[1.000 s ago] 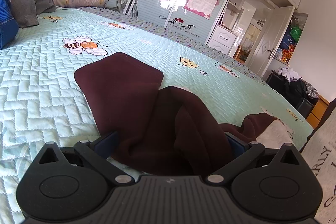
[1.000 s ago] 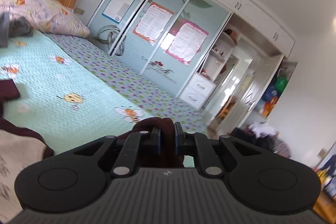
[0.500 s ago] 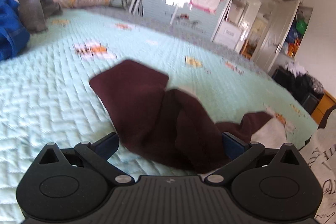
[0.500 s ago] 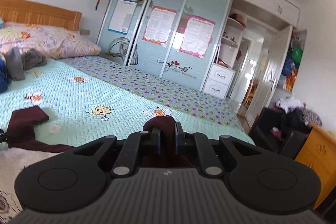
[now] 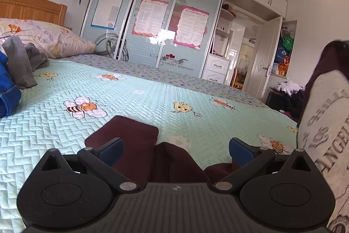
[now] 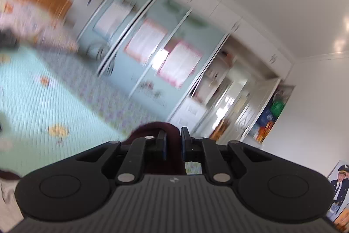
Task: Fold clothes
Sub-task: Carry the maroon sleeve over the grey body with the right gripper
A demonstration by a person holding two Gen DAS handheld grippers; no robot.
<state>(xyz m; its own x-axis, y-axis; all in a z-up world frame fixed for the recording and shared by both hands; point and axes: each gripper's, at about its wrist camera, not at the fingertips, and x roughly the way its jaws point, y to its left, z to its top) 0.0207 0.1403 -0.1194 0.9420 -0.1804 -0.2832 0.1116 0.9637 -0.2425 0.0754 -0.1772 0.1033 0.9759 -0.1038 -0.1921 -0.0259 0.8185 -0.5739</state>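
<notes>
Left wrist view: I judge I am mid-lift, raising the garment (image 5: 135,145) to spread it for a fold. Taking the bedspread (image 5: 54,123) as my landmark, its soft maroon sleeve lies flat on the quilted mint fabric, under my left gripper (image 5: 175,149), jaws wide and empty. Rightward, the grey printed front hangs above the quilt's edge. My right gripper (image 6: 173,142) pinches a maroon fold, jaws narrow. Next I need the left to grab a matching edge.
</notes>
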